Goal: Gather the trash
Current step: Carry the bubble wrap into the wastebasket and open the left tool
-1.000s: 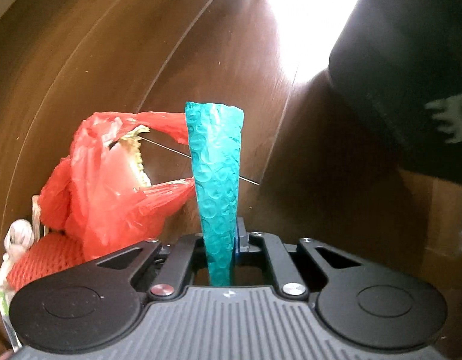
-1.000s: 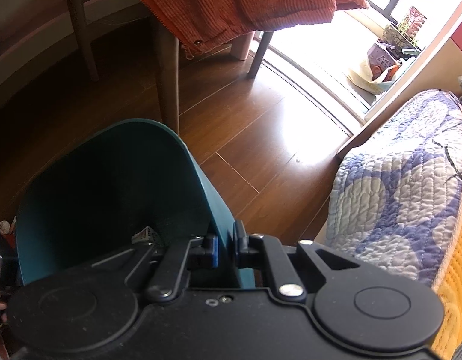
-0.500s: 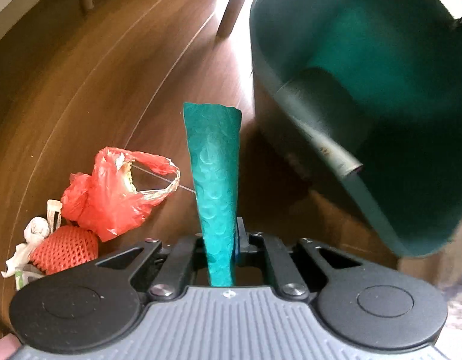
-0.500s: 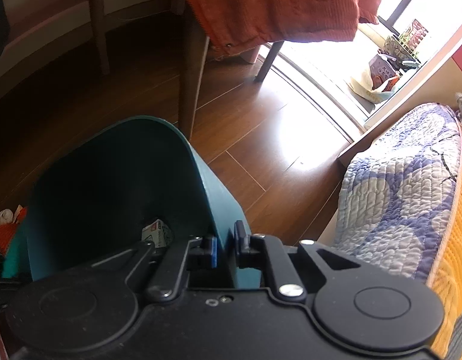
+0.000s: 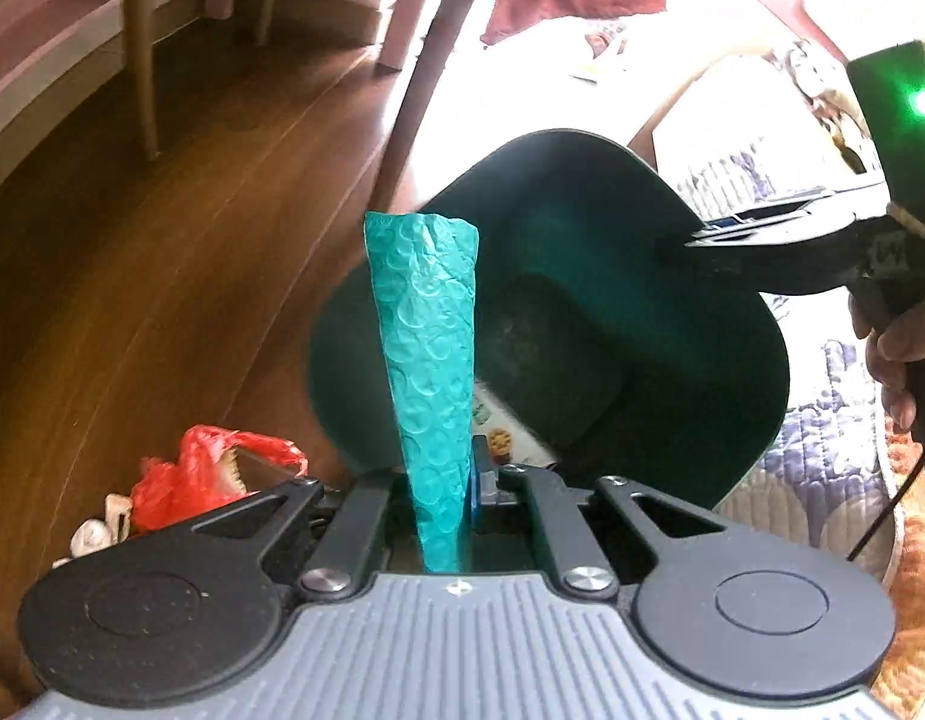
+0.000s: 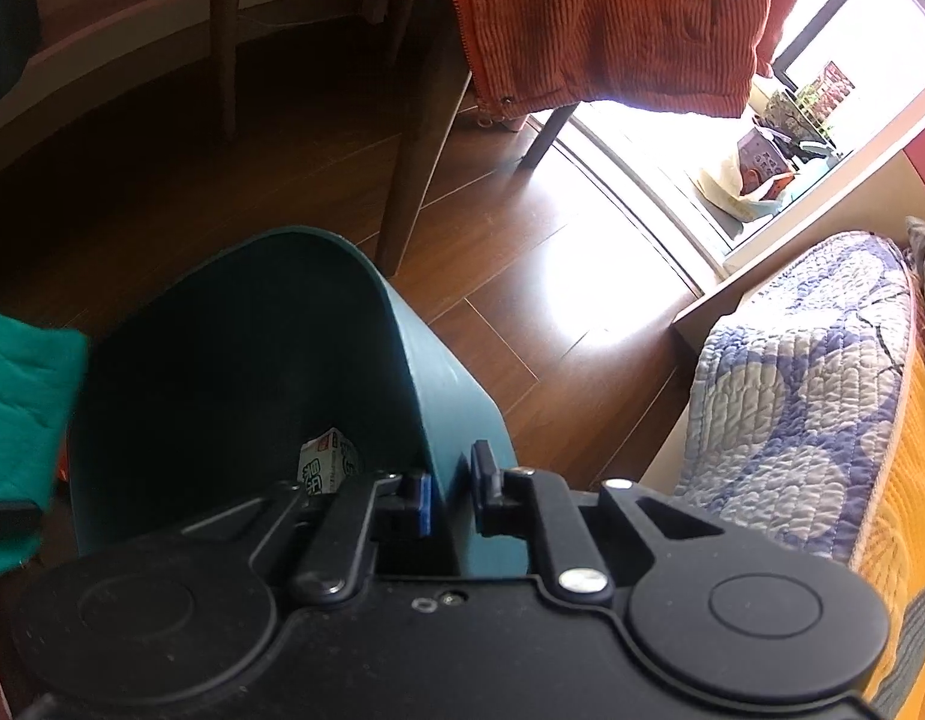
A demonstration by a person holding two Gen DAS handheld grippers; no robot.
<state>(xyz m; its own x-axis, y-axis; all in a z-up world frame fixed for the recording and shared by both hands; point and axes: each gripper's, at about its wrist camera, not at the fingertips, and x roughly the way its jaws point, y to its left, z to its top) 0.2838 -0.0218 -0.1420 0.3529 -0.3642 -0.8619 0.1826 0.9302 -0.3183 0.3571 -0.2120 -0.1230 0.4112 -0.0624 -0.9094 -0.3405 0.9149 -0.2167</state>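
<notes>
A home: wood floor [image 6: 318, 138]; quilted bedding [image 6: 810, 396]; jacket [image 6: 612, 18] over chair.

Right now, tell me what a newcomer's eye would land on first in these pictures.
First, the teal bubble-wrap strip, pinched upright in the left gripper at the centre of the left wrist view. Behind it gapes the dark green bin, its wall clamped by the right gripper, with a printed carton inside. A crumpled red plastic bag lies on the wooden floor at lower left.
</notes>
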